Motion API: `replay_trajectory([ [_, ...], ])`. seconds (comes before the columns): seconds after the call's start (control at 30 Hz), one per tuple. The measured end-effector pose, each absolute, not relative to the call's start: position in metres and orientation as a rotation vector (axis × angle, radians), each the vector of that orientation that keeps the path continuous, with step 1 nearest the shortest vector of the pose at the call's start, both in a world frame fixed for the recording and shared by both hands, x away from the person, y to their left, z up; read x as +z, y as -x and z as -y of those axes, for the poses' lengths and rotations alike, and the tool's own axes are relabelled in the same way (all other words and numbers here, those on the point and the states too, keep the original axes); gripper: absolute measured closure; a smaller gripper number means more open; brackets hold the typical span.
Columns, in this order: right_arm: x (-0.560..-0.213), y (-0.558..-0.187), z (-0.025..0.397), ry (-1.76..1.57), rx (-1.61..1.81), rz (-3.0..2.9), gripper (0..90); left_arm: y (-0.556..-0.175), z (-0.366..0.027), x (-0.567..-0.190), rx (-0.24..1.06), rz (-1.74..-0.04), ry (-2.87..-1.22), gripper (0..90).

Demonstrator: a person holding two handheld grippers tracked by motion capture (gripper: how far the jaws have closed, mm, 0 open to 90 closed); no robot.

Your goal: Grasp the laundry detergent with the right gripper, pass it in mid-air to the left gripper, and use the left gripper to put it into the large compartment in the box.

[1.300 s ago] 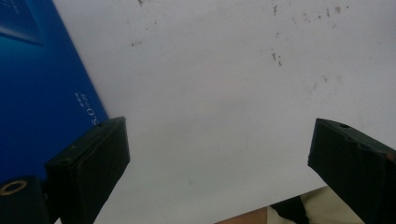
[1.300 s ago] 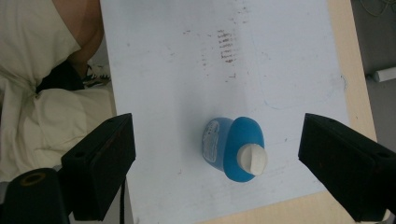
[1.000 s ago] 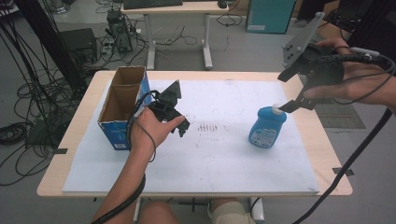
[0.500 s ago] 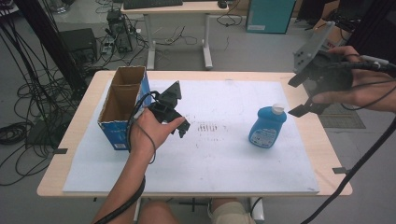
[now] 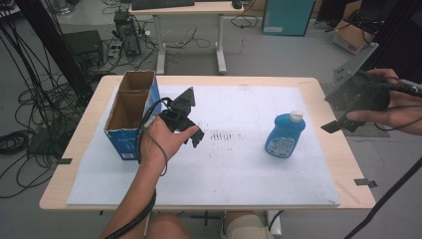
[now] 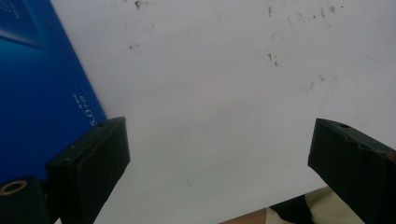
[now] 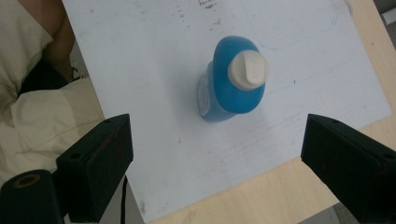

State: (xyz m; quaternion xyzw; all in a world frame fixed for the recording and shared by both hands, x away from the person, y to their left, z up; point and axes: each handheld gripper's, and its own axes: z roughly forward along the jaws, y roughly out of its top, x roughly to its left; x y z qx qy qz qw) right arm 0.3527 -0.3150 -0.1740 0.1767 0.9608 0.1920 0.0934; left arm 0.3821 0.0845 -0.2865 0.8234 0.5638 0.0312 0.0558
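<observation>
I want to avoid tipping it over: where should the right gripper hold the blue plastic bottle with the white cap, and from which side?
Probably the blue plastic bottle around its flat body below the white cap, from above, since it stands upright and the open right gripper looks down on it.

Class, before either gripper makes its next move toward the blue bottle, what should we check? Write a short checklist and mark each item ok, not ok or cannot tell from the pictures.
1. Blue bottle upright on the white sheet: ok.
2. Bottle's white cap closed: cannot tell.
3. Right gripper jaws open and holding nothing: ok.
4. Right gripper at the bottle: not ok; it hangs off to the side, past the table's edge, apart from the bottle.
5. Left gripper jaws open and holding nothing: ok; it sits beside the blue cardboard box.
6. Sheet between box and bottle free of objects: ok; there are just some dark marks.
</observation>
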Motion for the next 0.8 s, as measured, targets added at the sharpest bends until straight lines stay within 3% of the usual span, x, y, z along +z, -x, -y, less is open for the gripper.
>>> replay_trajectory([
  [0.8,-0.274,-0.359,0.366,-0.786,0.857,-2.766,4.4,-0.385,-0.082,-0.296,0.106,-1.718,-2.537,5.8],
])
